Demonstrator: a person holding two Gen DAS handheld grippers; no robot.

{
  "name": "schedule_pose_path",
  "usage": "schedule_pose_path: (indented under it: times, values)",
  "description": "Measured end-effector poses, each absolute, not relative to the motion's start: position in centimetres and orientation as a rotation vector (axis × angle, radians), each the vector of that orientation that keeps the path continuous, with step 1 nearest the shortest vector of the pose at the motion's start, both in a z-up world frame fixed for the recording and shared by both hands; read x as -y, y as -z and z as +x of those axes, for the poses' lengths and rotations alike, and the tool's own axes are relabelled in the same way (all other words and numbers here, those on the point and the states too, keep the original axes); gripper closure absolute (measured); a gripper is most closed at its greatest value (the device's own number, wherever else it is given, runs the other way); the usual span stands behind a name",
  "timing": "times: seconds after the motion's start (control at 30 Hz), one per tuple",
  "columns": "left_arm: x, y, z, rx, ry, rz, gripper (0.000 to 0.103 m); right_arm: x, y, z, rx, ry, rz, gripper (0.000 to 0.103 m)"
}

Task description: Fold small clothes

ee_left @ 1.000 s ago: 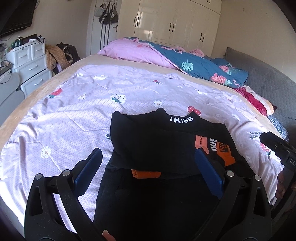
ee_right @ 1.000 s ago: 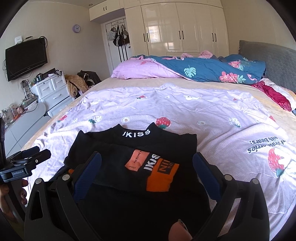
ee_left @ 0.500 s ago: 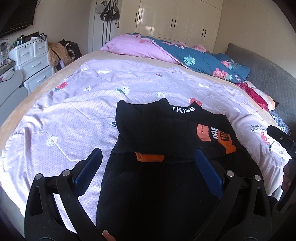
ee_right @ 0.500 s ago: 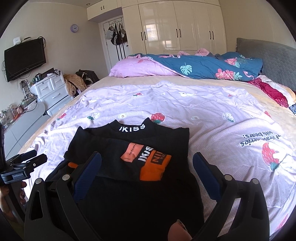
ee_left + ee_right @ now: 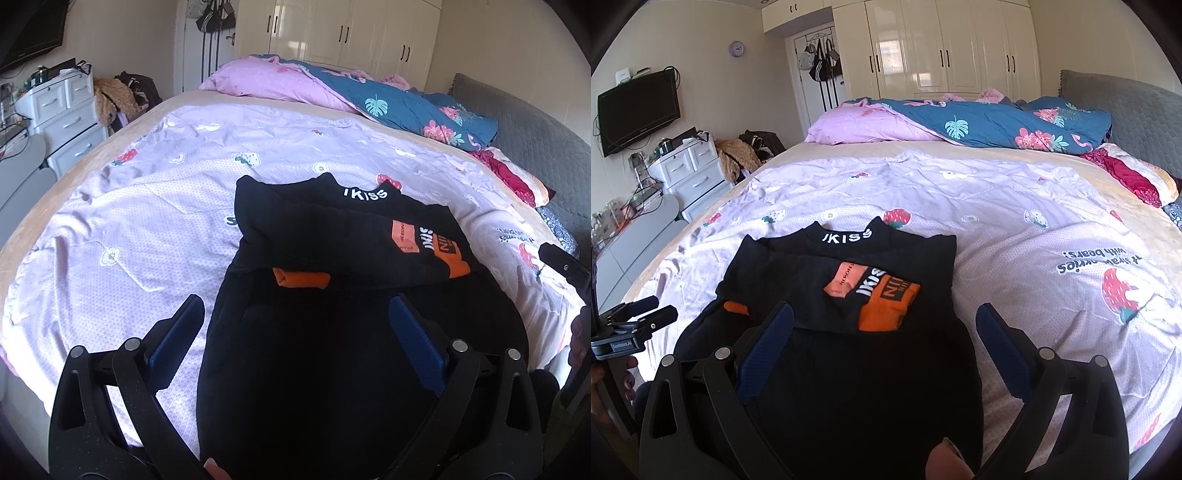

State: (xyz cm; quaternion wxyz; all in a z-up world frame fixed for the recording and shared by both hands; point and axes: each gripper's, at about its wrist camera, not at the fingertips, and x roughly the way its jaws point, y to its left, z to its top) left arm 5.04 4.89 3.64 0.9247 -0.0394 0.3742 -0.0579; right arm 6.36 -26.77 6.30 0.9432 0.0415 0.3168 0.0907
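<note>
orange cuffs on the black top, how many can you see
2: one orange cuff folded over the chest beside the printed patch, one peeking out at the top's left edge. Both lie flat on the black top.

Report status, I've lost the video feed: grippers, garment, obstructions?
Left hand-held gripper open, right hand-held gripper open, both empty. Black top partly folded on the lilac quilt. Nothing blocking.

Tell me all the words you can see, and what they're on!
"IKISS": white letters on the collar of the black top.
"IKIS": on the sleeve, beside the orange patch.
"with bears:": upside down on the purple bedsheet.
Orange patch's dark letters, pink tag, left gripper's label: too small or blurred.
</note>
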Motion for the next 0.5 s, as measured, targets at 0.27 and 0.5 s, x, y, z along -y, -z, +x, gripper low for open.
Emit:
schedule_pose_path:
  times: [0.27,0.5]
  values:
    - [-6.3,-2.7,3.9,-0.803,0.088,-0.088,0.009,27.2,-5.9,5.4,-0.661,-0.189,0.088,0.005]
    - [-7.5,-2.2,3.0,-0.828,0.07,-0.09,0.009,27.1,-5.6,4.4,-0.673,-0.201,0.082,0.005]
